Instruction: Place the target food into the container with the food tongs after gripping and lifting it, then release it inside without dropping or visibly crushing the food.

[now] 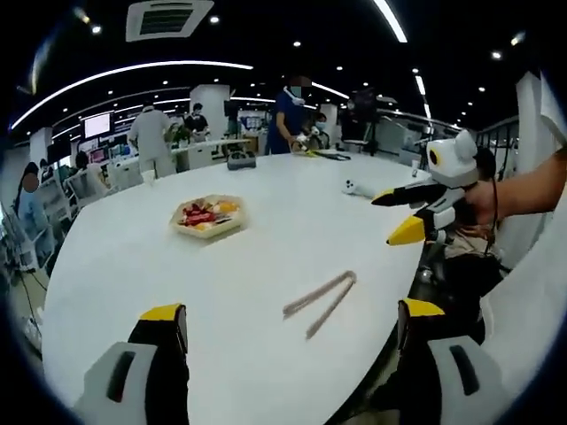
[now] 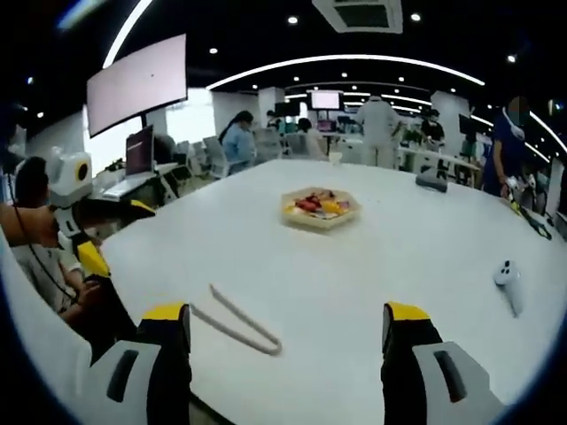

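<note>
2 hand-held grippers, left (image 1: 288,332) and right (image 2: 288,332), gape wide and empty; we see tongs (image 1: 321,303) flat on the surface (image 1: 266,257), food tray (image 1: 207,216) beyond. thin tongs may skid off.

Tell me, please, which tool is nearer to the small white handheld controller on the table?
Right. The right tool hovers close beside the small white handheld controller; the left tool sits far back from it across the white table.
</note>
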### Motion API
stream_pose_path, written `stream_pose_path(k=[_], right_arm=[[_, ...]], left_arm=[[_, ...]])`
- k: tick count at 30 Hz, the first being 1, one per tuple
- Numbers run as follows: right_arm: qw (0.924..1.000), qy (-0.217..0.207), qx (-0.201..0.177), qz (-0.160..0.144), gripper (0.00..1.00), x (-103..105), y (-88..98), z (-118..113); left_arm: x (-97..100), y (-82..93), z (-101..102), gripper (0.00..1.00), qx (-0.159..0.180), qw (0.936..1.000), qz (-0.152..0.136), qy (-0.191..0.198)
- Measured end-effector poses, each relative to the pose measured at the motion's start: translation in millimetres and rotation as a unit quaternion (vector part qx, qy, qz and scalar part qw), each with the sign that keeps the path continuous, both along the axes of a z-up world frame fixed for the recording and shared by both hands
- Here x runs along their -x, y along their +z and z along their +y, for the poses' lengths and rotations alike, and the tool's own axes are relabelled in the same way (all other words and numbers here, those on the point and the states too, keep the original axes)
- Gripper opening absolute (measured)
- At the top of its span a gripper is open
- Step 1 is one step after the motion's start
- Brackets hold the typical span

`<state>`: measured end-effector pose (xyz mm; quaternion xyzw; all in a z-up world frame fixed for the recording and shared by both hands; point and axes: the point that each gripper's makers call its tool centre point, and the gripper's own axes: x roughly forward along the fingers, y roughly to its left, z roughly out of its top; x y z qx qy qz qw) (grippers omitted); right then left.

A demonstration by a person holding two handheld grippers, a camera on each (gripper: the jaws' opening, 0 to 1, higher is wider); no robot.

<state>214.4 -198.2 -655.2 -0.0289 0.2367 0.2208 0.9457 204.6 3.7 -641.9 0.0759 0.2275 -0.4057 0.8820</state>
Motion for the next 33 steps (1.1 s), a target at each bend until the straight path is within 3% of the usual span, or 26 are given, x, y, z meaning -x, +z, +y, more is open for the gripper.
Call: stream_pose_path(k=[8, 14, 16, 19, 28, 30, 31, 33], right_arm=[[0.9996, 0.028, 0.005, 0.002, 0.9, 1.1, 2.8, -17.1], [0.9999, 0.011, -0.004, 0.008, 0.89, -2.3, -0.9, -21.9], [0.9999, 0.008, -0.012, 0.008, 0.89, -1.7, -1.2, -17.4], [0.9998, 0.001, -0.017, 0.01, 0.89, 0.2, -6.0, -6.4], [0.9992, -0.016, -0.031, 0.018, 0.89, 19.0, -13.7, 20.3], [0.9996, -0.016, -0.024, 0.006, 0.89, 17.4, -13.9, 19.9], [0.9995, -0.017, -0.021, 0.015, 0.89, 18.6, -16.4, 18.2], [0.9997, -0.018, -0.012, 0.012, 0.89, 21.6, -15.6, 16.8]], left_arm=[[-2.4, 15.3, -3.9, 0.99, 0.022, 0.9986, -0.018, 0.045], [1.1, 7.2, 3.7, 0.99, 0.01, 0.9979, -0.018, 0.061], [7.8, 2.3, 8.5, 0.99, 0.006, 0.9981, -0.007, 0.061], [15.1, 2.4, 17.8, 0.99, -0.003, 0.9987, -0.012, 0.049], [24.9, 8.1, 30.8, 0.99, 0.014, 0.999, -0.022, 0.037], [22.1, 2.7, 34.4, 0.99, 0.008, 0.999, -0.026, 0.035], [20.2, -4.7, 39.0, 0.99, 0.0, 0.9991, -0.019, 0.039], [21.8, -4.8, 39.2, 0.99, 0.012, 0.9989, -0.015, 0.042]])
